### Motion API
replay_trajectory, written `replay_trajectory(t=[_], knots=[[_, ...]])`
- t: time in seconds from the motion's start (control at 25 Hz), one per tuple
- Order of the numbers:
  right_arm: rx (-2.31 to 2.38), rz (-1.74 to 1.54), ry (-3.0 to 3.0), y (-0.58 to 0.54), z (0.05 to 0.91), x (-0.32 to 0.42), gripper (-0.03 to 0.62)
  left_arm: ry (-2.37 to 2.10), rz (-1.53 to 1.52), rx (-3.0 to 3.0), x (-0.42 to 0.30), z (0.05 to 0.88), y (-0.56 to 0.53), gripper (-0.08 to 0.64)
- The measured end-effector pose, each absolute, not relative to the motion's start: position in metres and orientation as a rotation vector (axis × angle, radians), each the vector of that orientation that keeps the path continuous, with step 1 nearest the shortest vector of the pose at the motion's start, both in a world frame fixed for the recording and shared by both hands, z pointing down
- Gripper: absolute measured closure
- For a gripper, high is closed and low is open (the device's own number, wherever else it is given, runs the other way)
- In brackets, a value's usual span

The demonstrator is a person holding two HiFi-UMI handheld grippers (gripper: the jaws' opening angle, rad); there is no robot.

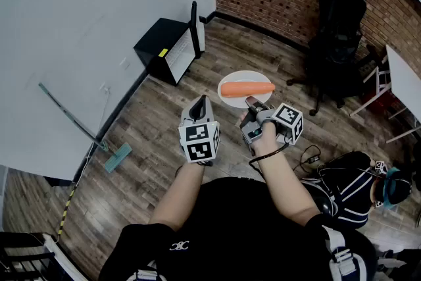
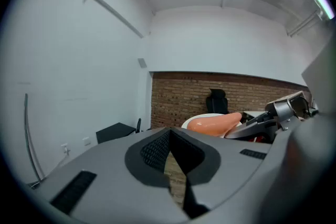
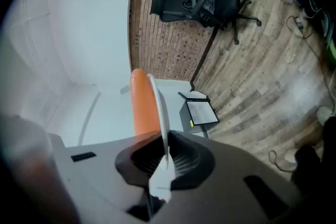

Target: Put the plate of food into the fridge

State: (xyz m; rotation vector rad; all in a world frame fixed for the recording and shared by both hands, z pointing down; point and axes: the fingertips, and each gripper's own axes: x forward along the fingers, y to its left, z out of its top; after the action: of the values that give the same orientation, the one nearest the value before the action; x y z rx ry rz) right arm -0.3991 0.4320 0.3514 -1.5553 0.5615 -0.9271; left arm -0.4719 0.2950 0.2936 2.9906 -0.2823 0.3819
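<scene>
Centre frame: R gripper (image 1: 250, 102) pinching near rim of stiff, likely light round white plate (image 1: 245, 76) w/ roll-prone orange carrot (image 1: 247, 89); L gripper (image 1: 201, 101) closed, empty.

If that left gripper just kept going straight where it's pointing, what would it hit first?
Nothing close. The left gripper, shut and empty, points left of the plate into open air; the far brick wall seems first in line, though depth is unclear.

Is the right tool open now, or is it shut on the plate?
Shut on the plate. In the right gripper view, the jaws of the right tool press the plate's white rim from both sides.
</scene>
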Motion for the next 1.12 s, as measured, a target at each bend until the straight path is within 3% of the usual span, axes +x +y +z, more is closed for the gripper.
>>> replay_trajectory(t=[1.12], knots=[[-1.525,-0.961,0.428,0.305,0.387,-0.433,0.558,-0.208,0.406,2.905,-0.504,0.337,0.158,0.561]])
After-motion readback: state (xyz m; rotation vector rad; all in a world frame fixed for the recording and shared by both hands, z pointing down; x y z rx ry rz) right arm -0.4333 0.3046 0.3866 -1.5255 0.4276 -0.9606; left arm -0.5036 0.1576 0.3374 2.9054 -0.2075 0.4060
